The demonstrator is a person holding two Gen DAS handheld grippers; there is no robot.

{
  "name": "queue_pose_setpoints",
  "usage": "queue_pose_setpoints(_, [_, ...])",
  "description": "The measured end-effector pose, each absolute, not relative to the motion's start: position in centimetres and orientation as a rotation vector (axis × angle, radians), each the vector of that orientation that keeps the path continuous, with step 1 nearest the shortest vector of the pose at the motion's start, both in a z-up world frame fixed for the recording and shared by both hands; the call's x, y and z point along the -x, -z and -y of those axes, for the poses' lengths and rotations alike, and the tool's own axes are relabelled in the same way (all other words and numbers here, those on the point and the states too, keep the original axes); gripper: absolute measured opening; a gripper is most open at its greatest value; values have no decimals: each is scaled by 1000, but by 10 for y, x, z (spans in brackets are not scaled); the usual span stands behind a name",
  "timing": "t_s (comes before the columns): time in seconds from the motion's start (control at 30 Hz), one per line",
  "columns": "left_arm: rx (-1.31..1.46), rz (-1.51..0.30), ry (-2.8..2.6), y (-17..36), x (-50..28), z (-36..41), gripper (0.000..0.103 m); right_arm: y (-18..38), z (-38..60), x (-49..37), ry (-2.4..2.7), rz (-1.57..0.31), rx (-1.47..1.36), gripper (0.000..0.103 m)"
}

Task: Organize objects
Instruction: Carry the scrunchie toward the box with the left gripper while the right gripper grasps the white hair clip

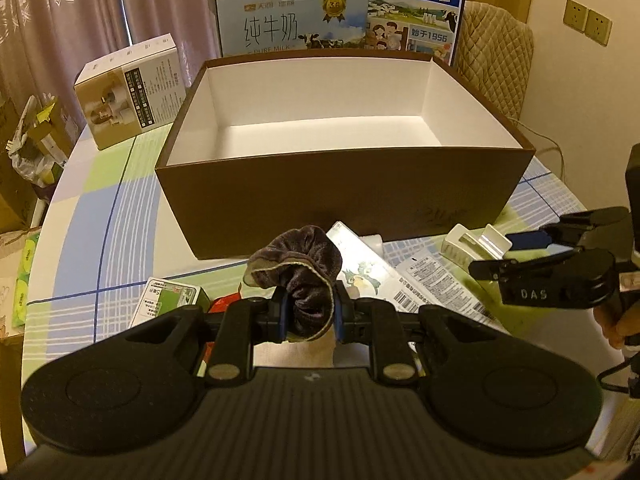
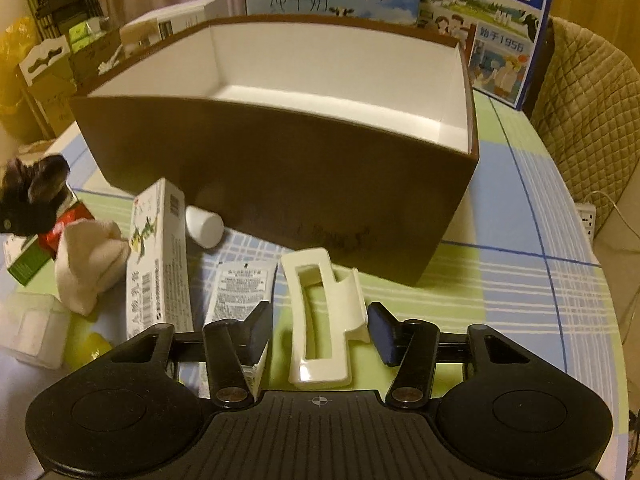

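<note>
Our left gripper (image 1: 308,314) has its fingers clamped on a dark velvet scrunchie (image 1: 298,276), lifted just before the brown box (image 1: 340,192). Our right gripper (image 2: 320,330) has its fingers spread apart either side of a cream hair claw (image 2: 320,320) lying on the bench (image 2: 520,300), near that box's front wall.

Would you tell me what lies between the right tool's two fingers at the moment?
In the right wrist view, the right tool stands open around a cream hair claw clip lying on the checked tablecloth, in front of the brown box.
</note>
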State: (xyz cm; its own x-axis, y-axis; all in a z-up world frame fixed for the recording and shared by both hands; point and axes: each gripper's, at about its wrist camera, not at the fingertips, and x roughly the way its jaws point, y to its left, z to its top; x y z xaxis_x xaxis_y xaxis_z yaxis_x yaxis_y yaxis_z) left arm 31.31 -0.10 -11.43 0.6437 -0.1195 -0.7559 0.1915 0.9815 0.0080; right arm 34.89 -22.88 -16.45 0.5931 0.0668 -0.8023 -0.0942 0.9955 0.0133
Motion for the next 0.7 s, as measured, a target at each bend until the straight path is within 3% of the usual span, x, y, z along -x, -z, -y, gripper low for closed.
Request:
queue_pose_setpoints(0.33, [-92,-873,163,123,-318,-2,17,171,229,-354,-81,-947,38,38])
queue_pose_setpoints(0.7, [-89,-859,155,120,-318,-6,17,144,228,-340,-117,-925,-16,38])
